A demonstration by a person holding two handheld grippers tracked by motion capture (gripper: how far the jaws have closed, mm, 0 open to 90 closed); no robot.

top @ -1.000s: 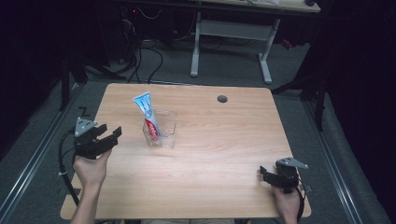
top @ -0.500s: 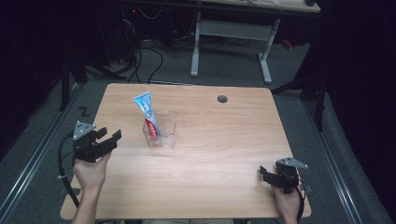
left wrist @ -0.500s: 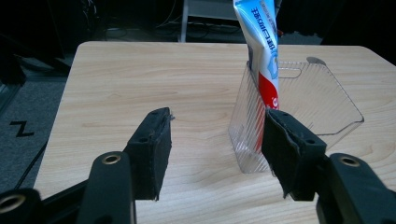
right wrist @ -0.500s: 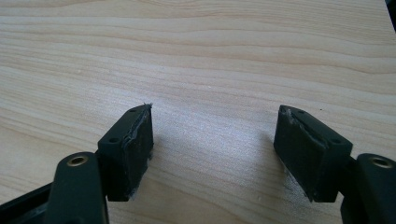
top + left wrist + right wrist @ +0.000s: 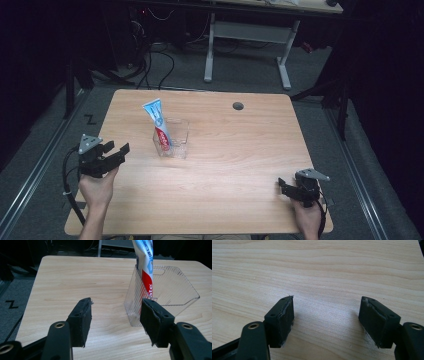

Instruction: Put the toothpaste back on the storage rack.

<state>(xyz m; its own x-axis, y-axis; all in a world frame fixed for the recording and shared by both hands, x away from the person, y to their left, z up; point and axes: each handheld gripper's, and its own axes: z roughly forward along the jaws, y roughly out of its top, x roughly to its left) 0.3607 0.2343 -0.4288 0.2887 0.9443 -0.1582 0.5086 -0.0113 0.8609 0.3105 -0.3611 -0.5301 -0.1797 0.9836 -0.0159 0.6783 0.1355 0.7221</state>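
Left tool: sitting near the left edge of the table, jaws spread wide with nothing between them. It's aimed toward the clear container, a bit short of it and not touching.

Left tool up close: from its own camera the gap between the jaws frames bare wood, and the container's near corner sits just past the right-hand jaw.

Right tool: way over at the near right corner of the table, well apart from everything else. Jaws also wide apart, holding nothing.

Right tool up close: just wood grain between the jaws, looks like it's low over the tabletop.

Clear container: ribbed see-through plastic bin, standing upright a little left of the table's middle.

Toothpaste tube: standing on end inside the container, leaning against its left wall, flat crimped end poking up well above the rim. Blue and white up top, red lower down.

Toothpaste from the left tool's view: pressed right against the container wall nearest that tool.

Grommet hole: small dark round hole toward the far side of the table.
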